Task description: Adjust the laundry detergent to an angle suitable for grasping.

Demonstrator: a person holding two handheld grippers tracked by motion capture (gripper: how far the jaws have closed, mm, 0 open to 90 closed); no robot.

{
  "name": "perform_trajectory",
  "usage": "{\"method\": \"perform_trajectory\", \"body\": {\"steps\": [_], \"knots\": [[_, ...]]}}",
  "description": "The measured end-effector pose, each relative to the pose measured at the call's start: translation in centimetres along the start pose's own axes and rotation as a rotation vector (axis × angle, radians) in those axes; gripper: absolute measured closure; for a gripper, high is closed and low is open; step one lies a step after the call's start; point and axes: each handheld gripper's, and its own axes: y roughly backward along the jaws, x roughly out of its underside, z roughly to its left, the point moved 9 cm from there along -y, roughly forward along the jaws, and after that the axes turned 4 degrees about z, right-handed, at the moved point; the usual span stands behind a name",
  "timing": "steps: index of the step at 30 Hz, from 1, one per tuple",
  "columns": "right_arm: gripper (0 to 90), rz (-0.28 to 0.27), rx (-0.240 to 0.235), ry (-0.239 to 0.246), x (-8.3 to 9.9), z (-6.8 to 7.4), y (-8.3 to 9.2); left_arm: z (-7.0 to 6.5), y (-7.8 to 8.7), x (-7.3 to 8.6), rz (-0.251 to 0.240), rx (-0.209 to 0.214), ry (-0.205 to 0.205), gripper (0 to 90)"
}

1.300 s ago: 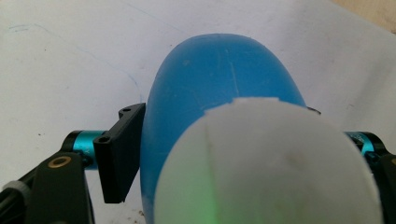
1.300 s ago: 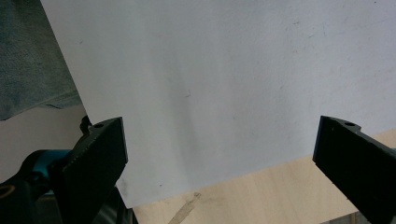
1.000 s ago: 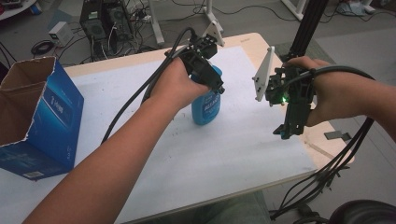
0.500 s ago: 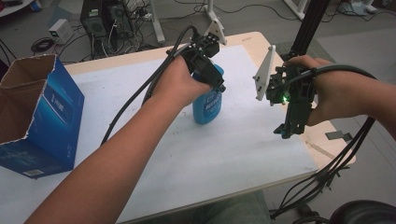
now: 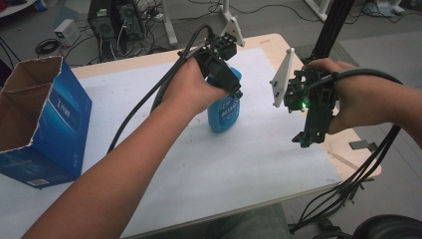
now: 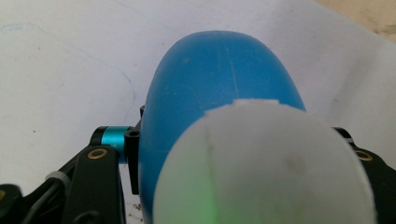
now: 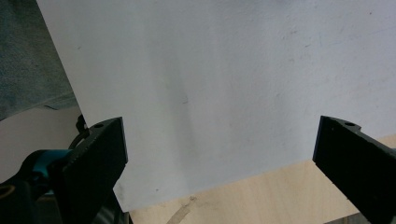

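High view: a table (image 5: 259, 164) under a white sheet is seen, with an open blue cardboard box (image 5: 45, 124) lying on its side at the left end. Near the sheet's middle a blue bottle (image 5: 225, 112) stands upright, its white cap close against the lens in the left gripper view. The left gripper (image 5: 226, 82) is clamped from above on the bottle's upper part, its jaws just closed. The right gripper (image 5: 307, 137) is held above the table's right edge, jaws wide apart, nothing between them.
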Motion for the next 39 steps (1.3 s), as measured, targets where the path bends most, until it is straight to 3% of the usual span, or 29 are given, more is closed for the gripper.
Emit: {"method": "perform_trajectory", "body": {"steps": [8,9,17,23,26,27,32,39], "knots": [[2.1,0.001,0.006,0.003,-0.3,-0.1,0.4,-0.1,2.8,0.9,-0.001,0.014,-0.031,39.0],[2.1,0.004,0.006,0.003,-0.3,-0.1,0.4,0.0,3.9,1.4,0.002,0.009,-0.046,39.0],[2.1,0.008,0.018,0.026,-1.9,-0.3,1.0,0.3,7.6,4.2,0.049,-0.008,-0.147,39.0],[2.1,0.006,0.020,0.051,-3.8,-0.7,1.5,0.8,10.0,6.8,0.060,0.026,-0.173,38.9],[2.1,0.006,0.021,0.060,-4.6,-0.9,1.7,1.0,10.7,7.7,0.068,0.029,-0.201,39.0],[2.1,0.009,0.023,0.073,-5.0,-1.1,1.8,1.3,11.4,9.0,0.082,0.030,-0.216,39.0],[2.1,-0.010,0.007,0.105,-8.0,-1.7,2.1,1.4,12.7,11.6,0.094,0.032,-0.277,39.0],[2.1,-0.013,-0.019,0.141,-11.6,-3.0,1.7,0.9,13.2,14.2,0.101,0.111,-0.354,39.0]]}}
